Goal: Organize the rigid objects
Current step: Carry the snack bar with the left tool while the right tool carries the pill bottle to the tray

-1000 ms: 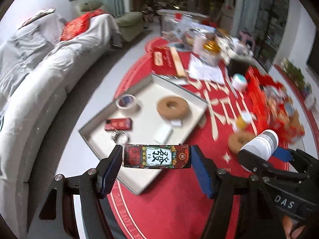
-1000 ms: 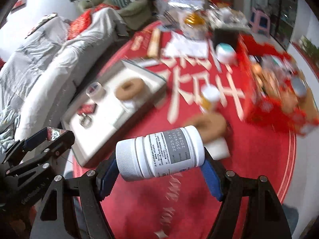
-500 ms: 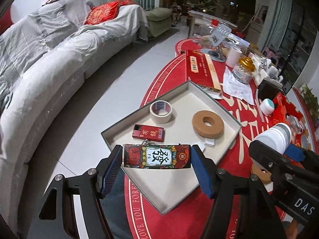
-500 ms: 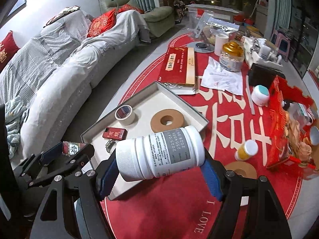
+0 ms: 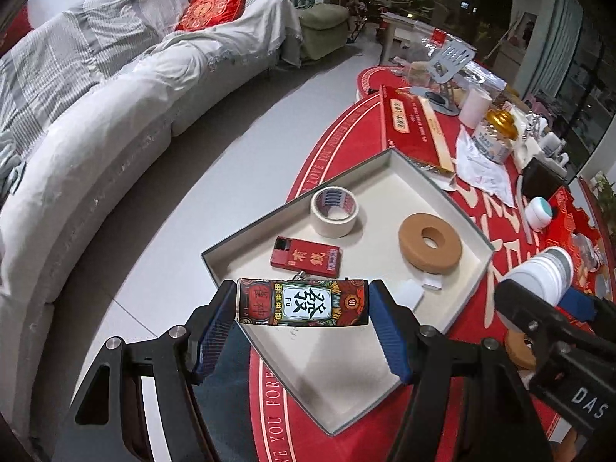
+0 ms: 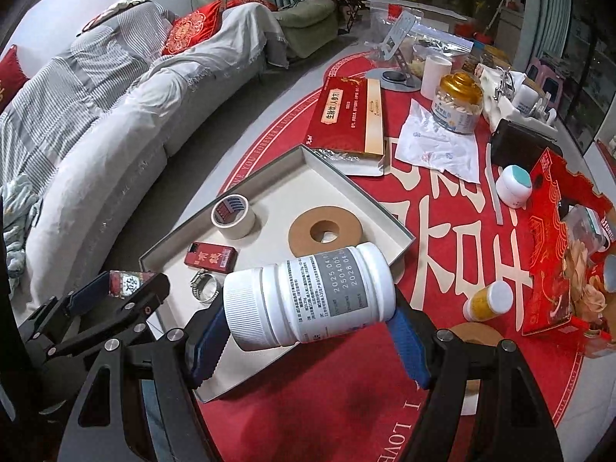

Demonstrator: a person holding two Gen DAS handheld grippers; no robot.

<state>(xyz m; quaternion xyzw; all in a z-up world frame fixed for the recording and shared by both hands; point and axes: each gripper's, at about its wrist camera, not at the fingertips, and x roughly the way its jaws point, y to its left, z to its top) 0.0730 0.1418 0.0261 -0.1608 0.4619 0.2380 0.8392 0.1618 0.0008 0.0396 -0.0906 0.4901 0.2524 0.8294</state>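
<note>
The small flat box printed with a black Chinese character on a white panel amid red and green patterns (image 5: 303, 302) sits crosswise between the blue pads of the left gripper (image 5: 303, 308), clamped at both short ends, low in the middle of the left wrist view and above the near part of the shallow grey-rimmed white cardboard tray (image 5: 389, 152). The right gripper (image 6: 308, 310) is closed on a white plastic pill bottle with a ribbed cap and a grey printed label (image 6: 310, 298), lying sideways, cap to the left, in the lower centre of the right wrist view.

Inside the tray lie a roll of white tape (image 5: 334, 211) toward its upper left, a tan ring of tape (image 5: 430, 242) to the right, a flat red packet with gold characters (image 5: 305, 257) just above the held box, and a metal ring (image 6: 204, 287) (seen only from the right wrist).

The tray rests on a red round bench cover with cream lettering (image 6: 423, 208). Behind its far corner is a long red and gold gift box (image 6: 348, 117); a small yellow bottle with a white cap (image 6: 487, 302) lies at the right. A grey-covered sofa (image 5: 96, 115) fills the upper left.
</note>
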